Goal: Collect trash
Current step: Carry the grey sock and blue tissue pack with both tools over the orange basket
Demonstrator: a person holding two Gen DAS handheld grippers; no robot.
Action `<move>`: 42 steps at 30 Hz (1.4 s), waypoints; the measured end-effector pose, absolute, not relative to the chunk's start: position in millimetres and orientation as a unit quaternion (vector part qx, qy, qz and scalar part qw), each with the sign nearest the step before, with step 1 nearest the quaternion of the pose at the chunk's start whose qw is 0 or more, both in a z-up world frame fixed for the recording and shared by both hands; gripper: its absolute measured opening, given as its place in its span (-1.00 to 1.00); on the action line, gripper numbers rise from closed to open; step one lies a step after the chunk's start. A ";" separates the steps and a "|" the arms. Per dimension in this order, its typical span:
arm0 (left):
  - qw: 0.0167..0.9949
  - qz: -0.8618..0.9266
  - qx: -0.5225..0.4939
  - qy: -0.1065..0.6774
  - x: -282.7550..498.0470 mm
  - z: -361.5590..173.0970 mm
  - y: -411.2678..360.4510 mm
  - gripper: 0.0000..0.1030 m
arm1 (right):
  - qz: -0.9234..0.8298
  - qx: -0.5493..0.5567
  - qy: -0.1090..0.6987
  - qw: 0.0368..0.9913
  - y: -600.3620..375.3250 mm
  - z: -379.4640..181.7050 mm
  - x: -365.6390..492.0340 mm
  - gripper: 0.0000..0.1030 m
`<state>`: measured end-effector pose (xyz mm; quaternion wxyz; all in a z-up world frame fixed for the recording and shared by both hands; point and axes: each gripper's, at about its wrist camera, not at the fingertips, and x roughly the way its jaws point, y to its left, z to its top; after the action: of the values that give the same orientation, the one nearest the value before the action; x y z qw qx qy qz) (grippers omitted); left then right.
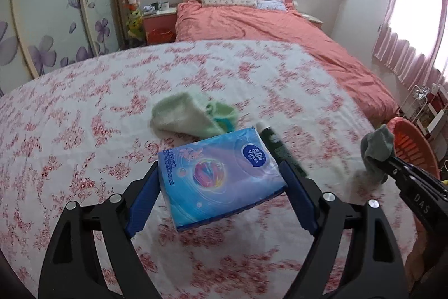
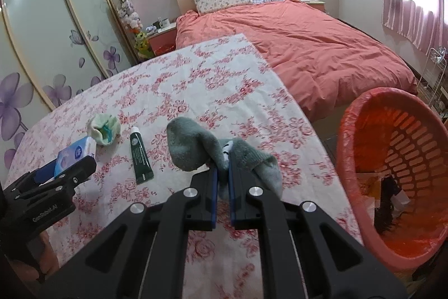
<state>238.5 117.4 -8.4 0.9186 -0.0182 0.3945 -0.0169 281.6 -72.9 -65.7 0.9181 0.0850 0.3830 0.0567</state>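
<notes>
The worktop (image 2: 196,80) wears a white cloth with red flowers, and its right edge runs just beside the orange bin (image 2: 361,131), with a strip of floor showing between the two. Beyond the worktop's far edge there's the bed (image 2: 308,46) in a salmon cover. Most of the cloth on the far side of the bin is bare and open.

Right tongs (image 2: 222,173) are pressed together on a grey sock (image 2: 190,147), which droops limp on both sides of the blue pads (image 2: 214,187), toe lobe to the left, cuff hanging right. It hangs above the cloth, near the worktop's right edge and short of the bin's rim. The bin is lined with a red bag and has scraps lying at the bottom.

From the left wrist view, the left tongs (image 1: 224,178) have a blue tissue pack (image 1: 218,178) pinched between their pads (image 1: 296,195), the pack tilted, glossy, with a round logo on top. Whether it touches the cloth I cannot tell. Just past the pack, away from the bin, lies a crumpled pale green cloth (image 1: 187,116); a dark green tube (image 1: 280,147) with a white cap lies flat between the pack and the bin side. The right tool reaches in low from that side, sock (image 1: 376,150) dangling in front of the bin (image 1: 414,145).
</notes>
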 end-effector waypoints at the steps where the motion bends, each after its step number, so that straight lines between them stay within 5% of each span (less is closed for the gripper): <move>1: 0.920 -0.021 -0.017 0.391 236.2 -5.1 113.6 0.60 | 0.056 0.089 0.380 0.919 -76.8 -62.7 278.7 -0.86; 42: 0.914 -0.208 0.039 0.347 222.6 16.9 -86.0 0.60 | -0.073 0.201 0.314 0.925 -263.3 -41.8 208.7 -0.86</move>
<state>222.6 -86.0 16.9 0.9138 0.0391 0.3469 -0.2077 208.7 -263.3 -41.8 0.9250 0.2013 0.3139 -0.0726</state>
